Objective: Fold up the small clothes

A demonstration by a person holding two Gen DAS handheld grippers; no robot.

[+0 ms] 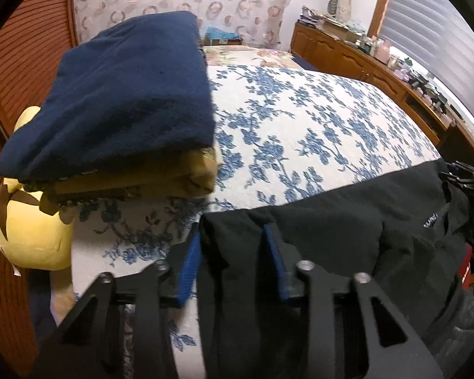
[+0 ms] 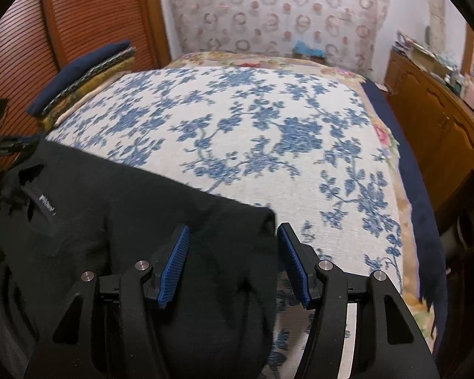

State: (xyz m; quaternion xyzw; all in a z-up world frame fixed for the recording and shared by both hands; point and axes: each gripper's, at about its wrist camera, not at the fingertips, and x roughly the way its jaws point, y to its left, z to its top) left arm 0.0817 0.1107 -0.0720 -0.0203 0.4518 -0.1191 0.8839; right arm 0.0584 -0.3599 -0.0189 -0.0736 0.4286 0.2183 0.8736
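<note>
The left gripper [image 1: 233, 262] pinches the black fabric garment [image 1: 331, 221] over a blue-flowered white bedspread [image 1: 300, 132]. The right gripper [image 2: 233, 265] stands apart, seemingly straddling the garment's edge unpressed.

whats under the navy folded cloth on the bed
The navy folded cloth tops a stack: a mustard-yellow folded piece shows beneath it, with dark patterned edges between. Their middles are covered.

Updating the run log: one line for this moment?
left gripper: shut on black garment | right gripper: open, straddling it | bedspread
</note>
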